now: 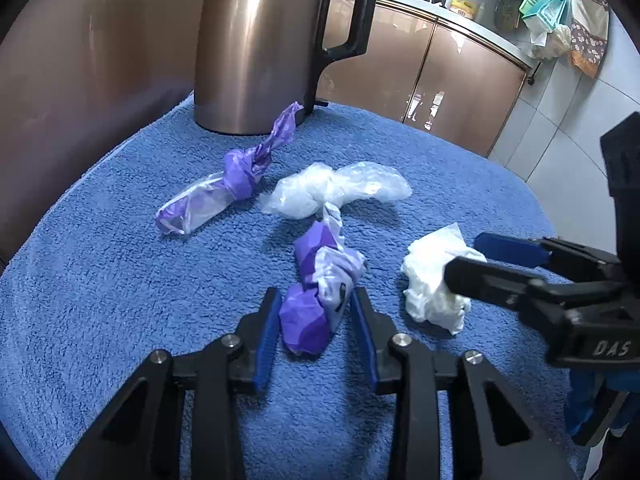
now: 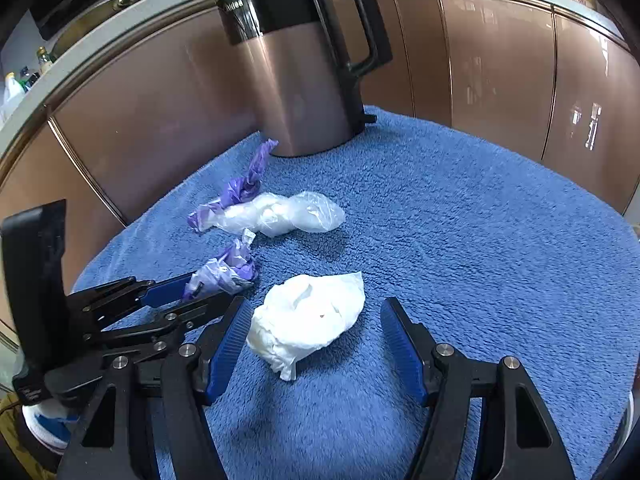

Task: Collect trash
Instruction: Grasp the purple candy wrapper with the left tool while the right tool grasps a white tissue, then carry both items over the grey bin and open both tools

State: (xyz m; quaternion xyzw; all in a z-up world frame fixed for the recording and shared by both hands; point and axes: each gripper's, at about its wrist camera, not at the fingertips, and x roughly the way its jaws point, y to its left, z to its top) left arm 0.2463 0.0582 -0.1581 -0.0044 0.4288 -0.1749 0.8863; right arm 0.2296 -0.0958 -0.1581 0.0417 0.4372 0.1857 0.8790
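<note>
Several pieces of trash lie on a blue towel (image 1: 100, 280). My left gripper (image 1: 316, 304) is open, its jaws on either side of a purple and white wrapper (image 1: 316, 300), which also shows in the right wrist view (image 2: 224, 274). My right gripper (image 2: 316, 320) is open around a crumpled white tissue (image 2: 308, 316), also seen in the left wrist view (image 1: 432, 284). Farther back lie a clear plastic bag (image 1: 332, 192) and a knotted purple bag (image 1: 228, 184).
A copper-coloured kettle (image 1: 260, 48) with a black handle stands at the towel's far edge. Brown cabinet doors (image 2: 500, 72) run behind under a counter. The towel's right part (image 2: 500, 240) lies bare.
</note>
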